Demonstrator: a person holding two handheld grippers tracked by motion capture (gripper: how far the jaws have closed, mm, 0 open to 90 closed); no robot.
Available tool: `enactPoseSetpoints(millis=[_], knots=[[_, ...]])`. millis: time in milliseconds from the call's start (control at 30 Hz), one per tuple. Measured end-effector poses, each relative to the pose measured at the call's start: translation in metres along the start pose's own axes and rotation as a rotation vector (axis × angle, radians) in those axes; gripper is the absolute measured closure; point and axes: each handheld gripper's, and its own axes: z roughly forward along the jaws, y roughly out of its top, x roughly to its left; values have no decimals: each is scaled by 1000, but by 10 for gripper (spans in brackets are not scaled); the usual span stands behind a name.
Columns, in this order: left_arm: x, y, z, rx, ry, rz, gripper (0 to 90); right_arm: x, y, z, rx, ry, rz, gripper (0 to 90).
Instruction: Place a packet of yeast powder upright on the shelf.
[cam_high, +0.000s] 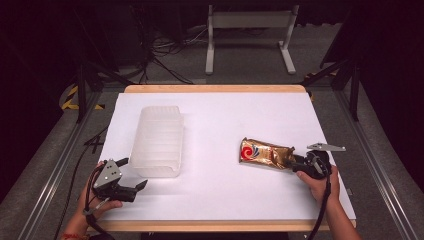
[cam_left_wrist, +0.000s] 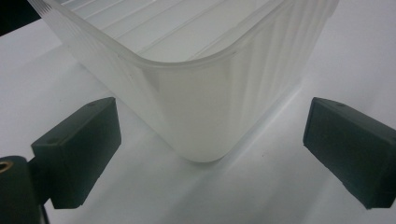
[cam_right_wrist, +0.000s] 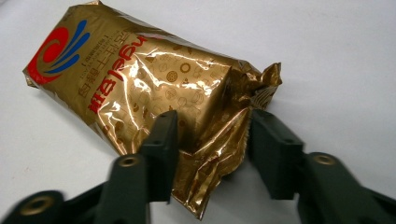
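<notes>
On the white table (cam_high: 215, 195), the clear tub (cam_high: 157, 142) lies between the left gripper's (cam_high: 136, 187) spread jaws while the right gripper's (cam_high: 295, 164) jaws pinch the gold packet (cam_high: 265, 153).

Between the matt black plastic jaws of the right hand-held gripper (cam_right_wrist: 210, 154) we see a gold foil packet (cam_right_wrist: 140, 88), glossy and crinkled. Just ahead of the left hand-held gripper (cam_left_wrist: 210, 154) stands a translucent, frosted plastic bin (cam_left_wrist: 205, 79) with ribbed walls. The desk (cam_high: 240, 115) looks smooth, matt white, edged in pale wood.

Tub (cam_high: 156, 141) left on table (cam_high: 225, 195), packet (cam_high: 265, 153) well apart at right.
</notes>
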Motion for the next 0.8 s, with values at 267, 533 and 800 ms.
enactPoseSetpoints(millis=[267,533,800], knots=[[0,0,0,3,-1,0,52,2,2,-4,-55,7,-48,864],[0,0,0,3,-1,0,52,8,12,-16,-146,18,-81,899],[0,0,0,0,0,-2,52,28,40,-37,-249,86,-156,900]])
